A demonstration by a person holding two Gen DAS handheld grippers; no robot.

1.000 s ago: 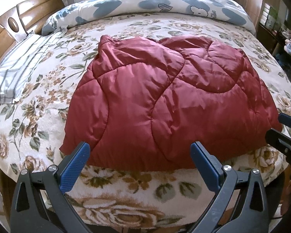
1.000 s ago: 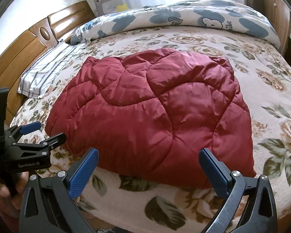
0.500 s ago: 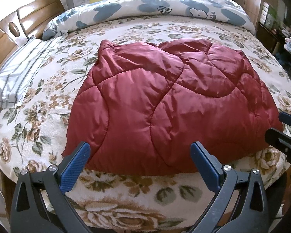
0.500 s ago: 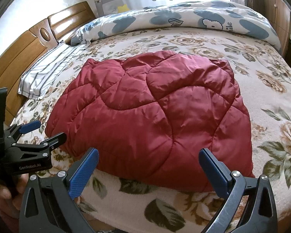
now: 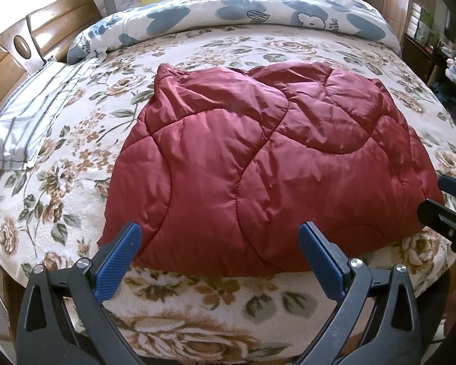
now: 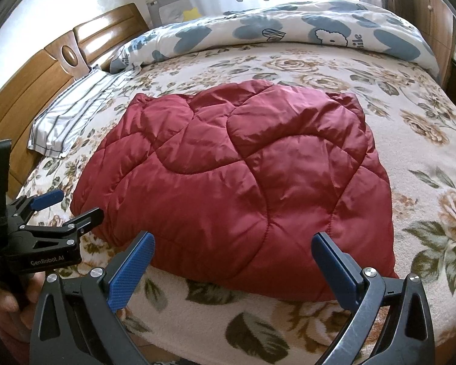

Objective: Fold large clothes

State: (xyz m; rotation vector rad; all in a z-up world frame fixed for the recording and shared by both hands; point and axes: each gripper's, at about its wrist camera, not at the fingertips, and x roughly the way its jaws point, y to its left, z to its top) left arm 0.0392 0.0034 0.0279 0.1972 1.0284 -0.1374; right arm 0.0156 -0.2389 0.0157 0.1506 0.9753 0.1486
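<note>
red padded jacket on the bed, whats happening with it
A person is holding a hand-held gripper in each hand at the near edge of a bed with a floral blanket. The red quilted garment lies on it in a puffy, roughly folded bundle. The left hand-held gripper and the right hand-held gripper are both open and hold nothing, each facing the bundle's near edge. Neither clamps the fabric.
</note>
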